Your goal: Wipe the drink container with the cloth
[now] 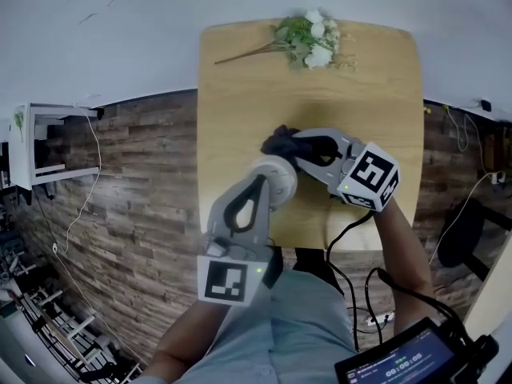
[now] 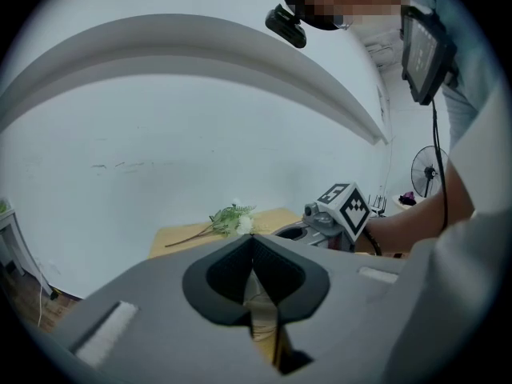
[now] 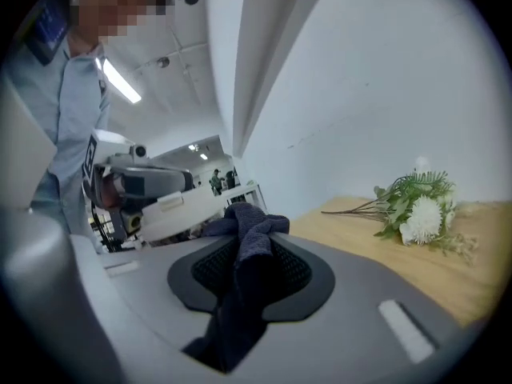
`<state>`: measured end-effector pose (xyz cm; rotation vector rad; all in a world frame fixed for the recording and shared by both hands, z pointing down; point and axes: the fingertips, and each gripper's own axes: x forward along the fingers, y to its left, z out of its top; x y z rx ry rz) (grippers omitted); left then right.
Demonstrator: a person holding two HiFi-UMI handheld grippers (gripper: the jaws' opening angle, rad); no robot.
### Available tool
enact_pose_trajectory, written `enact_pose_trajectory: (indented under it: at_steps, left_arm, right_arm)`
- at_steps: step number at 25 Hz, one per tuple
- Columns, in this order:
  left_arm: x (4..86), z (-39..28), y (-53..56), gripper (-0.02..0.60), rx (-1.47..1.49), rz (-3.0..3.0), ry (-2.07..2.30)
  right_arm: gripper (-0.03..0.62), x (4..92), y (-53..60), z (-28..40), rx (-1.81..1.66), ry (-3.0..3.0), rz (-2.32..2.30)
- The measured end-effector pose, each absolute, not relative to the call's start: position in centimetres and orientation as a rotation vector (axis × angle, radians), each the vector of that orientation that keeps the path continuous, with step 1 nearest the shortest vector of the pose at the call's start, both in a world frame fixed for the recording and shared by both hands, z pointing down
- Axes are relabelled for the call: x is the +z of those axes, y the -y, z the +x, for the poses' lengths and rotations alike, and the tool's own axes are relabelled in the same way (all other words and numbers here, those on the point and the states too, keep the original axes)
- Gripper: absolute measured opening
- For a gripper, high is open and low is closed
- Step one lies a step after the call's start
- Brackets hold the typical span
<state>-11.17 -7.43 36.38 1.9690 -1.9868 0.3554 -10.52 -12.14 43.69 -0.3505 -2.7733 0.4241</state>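
Your right claw is clamped on a dark cloth. A bunched fold sticks out past the tips and a tail hangs down behind them, so there is a soft wad ready to rub with. Your left claw has its jaws almost together on a thin pale part. I take that to be the rim or handle of the round whitish cup, pinched to steady it while the other side does the wiping. The cloth sits just beyond the cup, touching it or very near; I cannot tell which. Nor can I tell whether the cup stands on the desk or is held just above it. It lies left of the middle, closer to the near edge than the far one.

That desk is pale wood and otherwise bare, apart from a spray of white flowers along the far edge, well away from your work. Around it are dark plank flooring, a plain white wall, a white shelf unit off to the left, and loose cables on the right.
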Motion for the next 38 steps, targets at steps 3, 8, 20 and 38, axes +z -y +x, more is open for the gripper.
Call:
enact_pose_trajectory:
  at_steps: [3,8,20,38]
  left_arm:
    - [36.3,-11.1,7.4,0.012,0.368,1.987,1.988]
    - [36.3,-11.3,7.2,0.012,0.347,1.988,1.971]
    - [36.1,-10.9,7.2,0.012,0.393,2.036,1.993]
    - [36.6,-11.2,7.2,0.012,0.418,2.016,2.022]
  right_arm:
    - [0.089,41.9,12.6,-10.1,0.518,2.818,-0.296]
    - [0.091,39.5,13.3,-9.3,0.469,2.871,-0.131]
    - [0.092,36.0,12.1,-4.7,0.221,2.949,0.133]
    - [0.092,40.2,9.3,-4.8,0.129,2.871,0.119]
